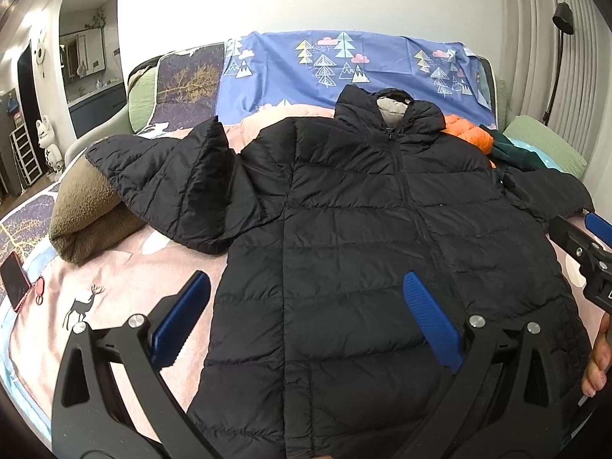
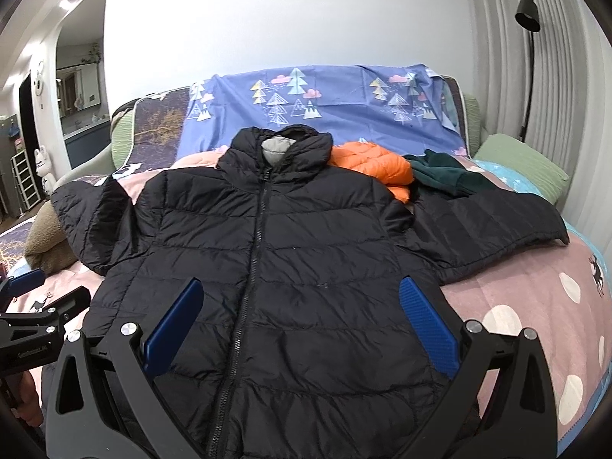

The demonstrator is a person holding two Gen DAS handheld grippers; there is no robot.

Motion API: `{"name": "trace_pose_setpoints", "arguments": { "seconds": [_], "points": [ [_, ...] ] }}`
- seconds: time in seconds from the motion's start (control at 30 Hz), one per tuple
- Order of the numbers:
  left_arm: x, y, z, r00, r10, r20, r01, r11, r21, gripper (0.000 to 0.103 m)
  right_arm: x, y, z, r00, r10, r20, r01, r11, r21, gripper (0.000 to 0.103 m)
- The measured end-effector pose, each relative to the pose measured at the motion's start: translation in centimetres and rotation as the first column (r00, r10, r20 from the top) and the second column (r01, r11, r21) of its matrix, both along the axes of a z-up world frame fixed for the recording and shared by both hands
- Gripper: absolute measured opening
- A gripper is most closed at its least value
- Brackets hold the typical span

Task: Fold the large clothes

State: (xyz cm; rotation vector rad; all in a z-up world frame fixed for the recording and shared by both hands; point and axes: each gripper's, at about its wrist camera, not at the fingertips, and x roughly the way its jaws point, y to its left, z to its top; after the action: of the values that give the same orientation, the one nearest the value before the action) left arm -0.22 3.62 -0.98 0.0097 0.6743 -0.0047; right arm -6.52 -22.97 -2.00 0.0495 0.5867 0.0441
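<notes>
A black puffer jacket (image 1: 344, 229) (image 2: 267, 248) lies face up and zipped on the bed, collar toward the far wall, both sleeves spread out to the sides. My left gripper (image 1: 306, 287) hovers open over the jacket's lower left part, its blue pads wide apart with nothing between them. My right gripper (image 2: 298, 294) hovers open over the lower front near the zip, also holding nothing. The right gripper (image 1: 589, 244) shows at the right edge of the left wrist view. The left gripper (image 2: 30, 306) shows at the left edge of the right wrist view.
A brown fleece bundle (image 1: 84, 214) lies under the jacket's left sleeve. An orange puffer (image 2: 378, 168) and a dark green garment (image 2: 447, 176) sit beside the collar. A red phone (image 1: 15, 283) lies at the bed's left edge. A floor lamp (image 2: 529, 57) stands at the right.
</notes>
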Motion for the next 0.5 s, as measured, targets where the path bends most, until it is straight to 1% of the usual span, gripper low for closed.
{"name": "trace_pose_setpoints", "arguments": {
  "seconds": [0.13, 0.3, 0.4, 0.5],
  "points": [
    [-0.09, 0.32, -0.18, 1.000, -0.004, -0.004, 0.004, 1.000, -0.016, 0.101, 0.13, 0.41, 0.06, 1.000, 0.020, 0.004, -0.020, 1.000, -0.002, 0.102],
    [-0.33, 0.24, -0.13, 1.000, -0.016, 0.013, 0.016, 1.000, -0.020, 0.101, 0.27, 0.08, 0.15, 0.999, 0.038, -0.002, -0.038, 0.999, 0.035, 0.102],
    [-0.42, 0.26, 0.01, 1.000, -0.019, 0.020, 0.019, 1.000, -0.024, 0.101, 0.22, -0.25, 0.34, 0.999, 0.044, 0.011, -0.044, 0.997, 0.067, 0.101],
    [-0.40, 0.42, 0.08, 1.000, -0.009, 0.017, 0.009, 1.000, -0.021, 0.101, 0.38, -0.29, 0.42, 0.999, 0.038, 0.020, -0.039, 0.997, 0.072, 0.100]
  ]
}}
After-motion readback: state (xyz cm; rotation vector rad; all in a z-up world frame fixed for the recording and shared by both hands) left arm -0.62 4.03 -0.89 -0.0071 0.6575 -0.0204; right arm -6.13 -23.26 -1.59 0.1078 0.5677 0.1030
